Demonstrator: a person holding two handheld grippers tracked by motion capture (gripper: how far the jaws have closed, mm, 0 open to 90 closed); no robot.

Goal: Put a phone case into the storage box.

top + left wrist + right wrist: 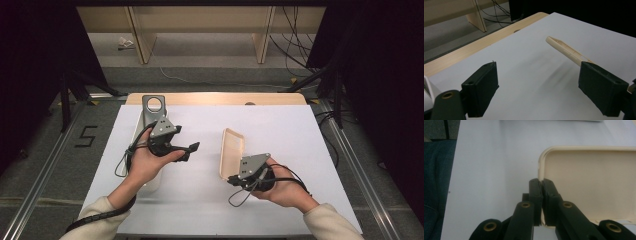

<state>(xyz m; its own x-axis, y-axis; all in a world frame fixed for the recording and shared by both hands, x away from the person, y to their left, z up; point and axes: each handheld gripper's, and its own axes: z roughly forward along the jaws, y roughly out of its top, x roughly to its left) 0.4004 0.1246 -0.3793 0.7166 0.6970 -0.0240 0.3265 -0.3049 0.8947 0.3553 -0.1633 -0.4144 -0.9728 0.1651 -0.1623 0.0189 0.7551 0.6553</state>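
Standing on its edge, the cream tray (232, 151) is already pinched by the closed right gripper (541, 185) (left gripper (537, 90) open, empty), placement remaining.

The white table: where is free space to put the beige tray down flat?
The white table is bare between the left gripper and the beige tray, also right of the tray and along the near edge. The left side is crowded by a white tray and a grey metal bracket. The right gripper pinches the beige tray's rim.
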